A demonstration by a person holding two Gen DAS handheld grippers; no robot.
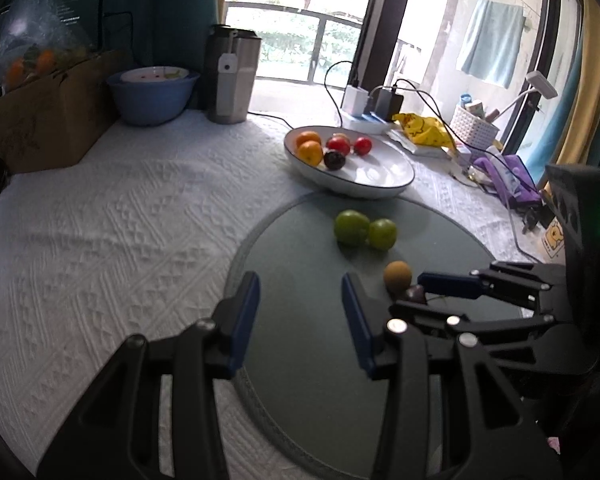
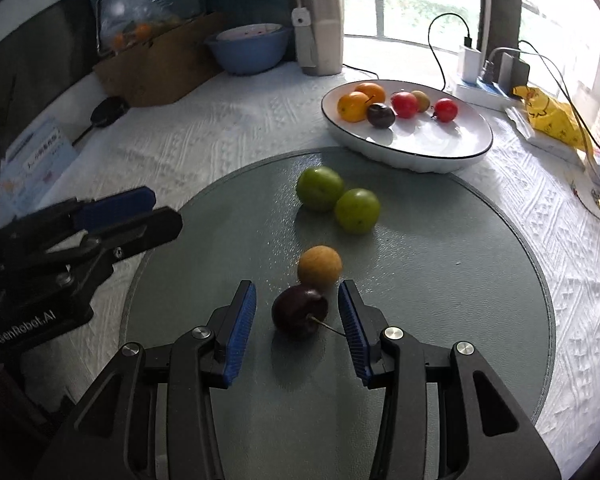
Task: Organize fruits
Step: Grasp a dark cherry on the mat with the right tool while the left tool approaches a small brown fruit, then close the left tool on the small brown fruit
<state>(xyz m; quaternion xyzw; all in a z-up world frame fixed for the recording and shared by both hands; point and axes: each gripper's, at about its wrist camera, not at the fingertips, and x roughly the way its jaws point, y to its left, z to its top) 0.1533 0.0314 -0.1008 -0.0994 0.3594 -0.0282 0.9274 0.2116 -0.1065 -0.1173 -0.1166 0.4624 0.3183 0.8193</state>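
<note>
A dark red cherry-like fruit with a stem (image 2: 299, 312) lies on the round grey mat (image 2: 440, 280), between the blue pads of my right gripper (image 2: 298, 320). The pads stand apart from it, so the gripper is open. A tan round fruit (image 2: 320, 268) touches the dark one just beyond it. Two green fruits (image 2: 320, 188) (image 2: 357, 210) sit farther back. A white plate (image 2: 420, 164) holds oranges, red fruits and a dark one. My left gripper (image 1: 300, 312) hovers open and empty over the mat's left part, with the right gripper (image 1: 414, 294) to its right.
On the white textured cloth at the back stand a blue bowl (image 2: 248, 52), a steel tumbler (image 2: 320, 28) and a cardboard box (image 2: 156, 68). A power strip with chargers and cables (image 2: 484, 76), a yellow bag (image 2: 548, 116) and a white basket (image 1: 474, 124) crowd the right.
</note>
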